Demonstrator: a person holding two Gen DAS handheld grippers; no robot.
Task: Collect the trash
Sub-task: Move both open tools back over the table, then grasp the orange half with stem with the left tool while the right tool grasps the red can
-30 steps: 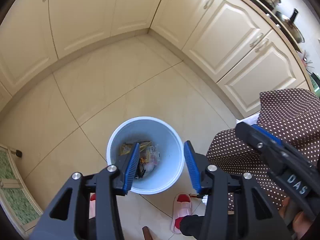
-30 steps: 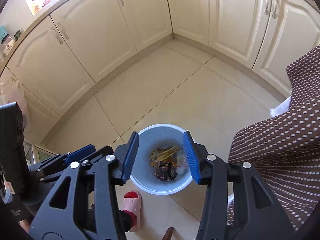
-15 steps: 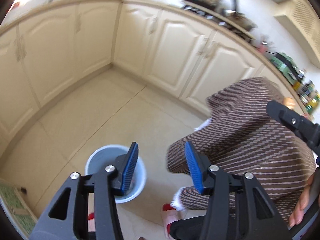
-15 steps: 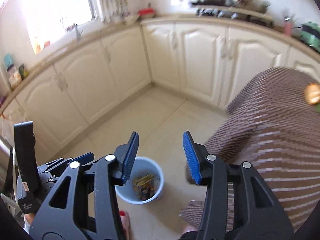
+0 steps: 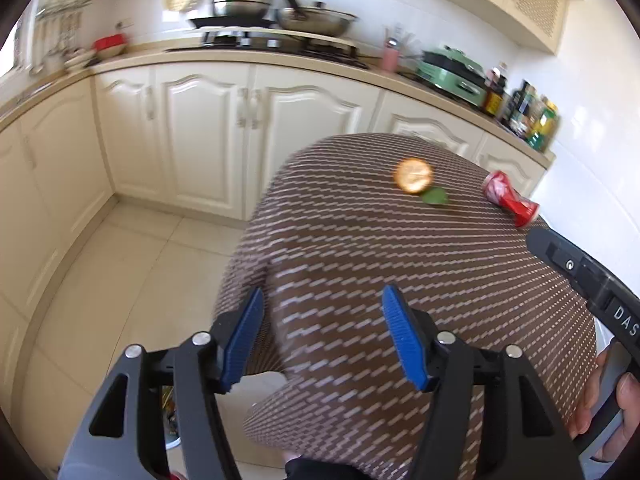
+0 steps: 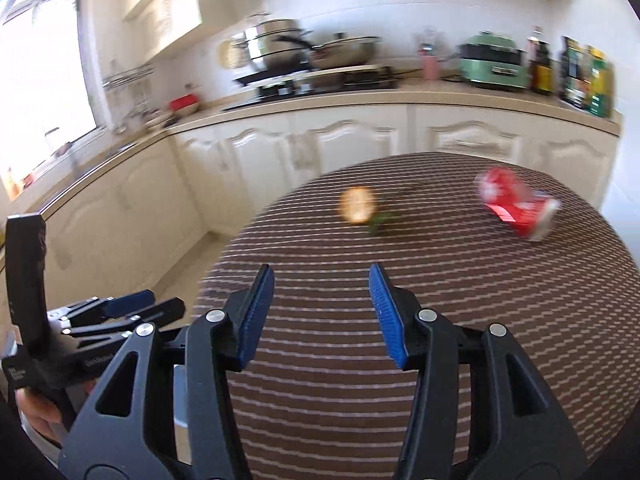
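A round table with a brown dotted cloth [image 5: 400,264] fills both views [image 6: 400,320]. On its far part lie an orange round piece [image 5: 413,175], a green leaf [image 5: 434,197] and a crushed red can [image 5: 509,198] on its side. The same piece [image 6: 357,205], leaf [image 6: 380,222] and can [image 6: 516,204] show blurred in the right wrist view. My left gripper [image 5: 322,336] is open and empty over the table's near edge. My right gripper [image 6: 322,312] is open and empty, short of the trash. A sliver of the bin [image 5: 170,412] shows behind the left finger.
Cream cabinets [image 5: 200,128] line the walls under a counter with pots on a stove [image 5: 256,12], a green appliance [image 5: 448,70] and bottles [image 5: 532,114]. Tiled floor [image 5: 120,272] lies left of the table. The right gripper's handle [image 5: 588,292] sits at the right edge.
Both grippers have swung up from the blue bin on the floor to the tabletop. The bin has dropped out of view; the can, orange piece and leaf have come into view. Jaws stay open.
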